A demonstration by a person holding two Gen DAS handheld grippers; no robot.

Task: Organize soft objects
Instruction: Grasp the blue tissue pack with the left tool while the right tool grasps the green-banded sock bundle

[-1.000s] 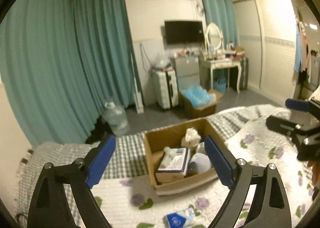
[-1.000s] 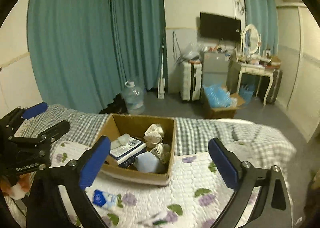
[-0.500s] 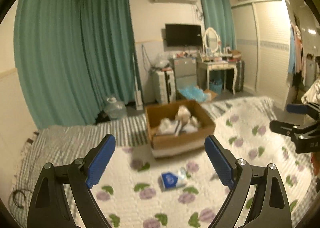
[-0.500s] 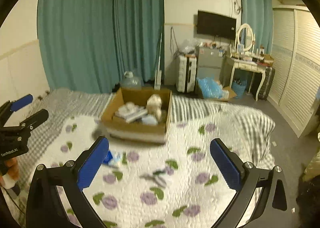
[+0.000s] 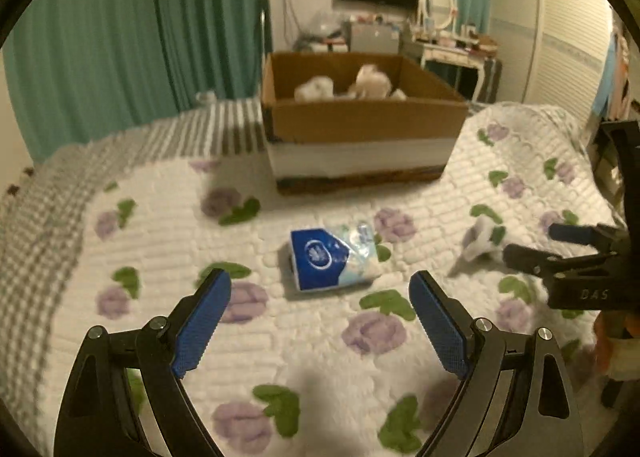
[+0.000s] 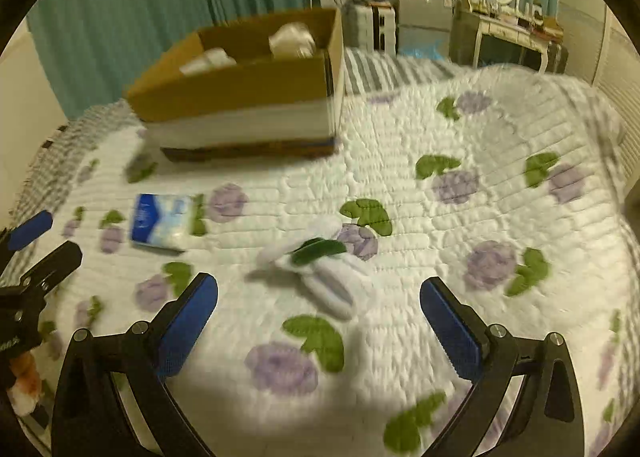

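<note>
Tissue pack (image 5: 334, 258), blue and white, lies flat on the flowered quilt (image 5: 168, 233), just ahead of the left gripper (image 5: 320, 321), whose blue-padded jaws are spread wide with nothing between them. Behind the pack, on the same quilt, stands a cardboard box (image 5: 360, 125) with pale soft things inside (too blurred to name). To the right of the pack lies a small white cloth item (image 5: 478, 243), close to the tips of the right gripper (image 5: 532, 243), which comes in from the right edge of the left view.

In the right view the tissue pack (image 6: 162, 221) sits at the left, near the box (image 6: 244, 105), and the white cloth item (image 6: 320, 277), with a green patch on it, lies crumpled in the middle of the quilt (image 6: 460, 145), just ahead of the right gripper (image 6: 320, 313). Its jaws too are wide apart and hold nothing. The left gripper (image 6: 38, 241) shows at the left edge.
</note>
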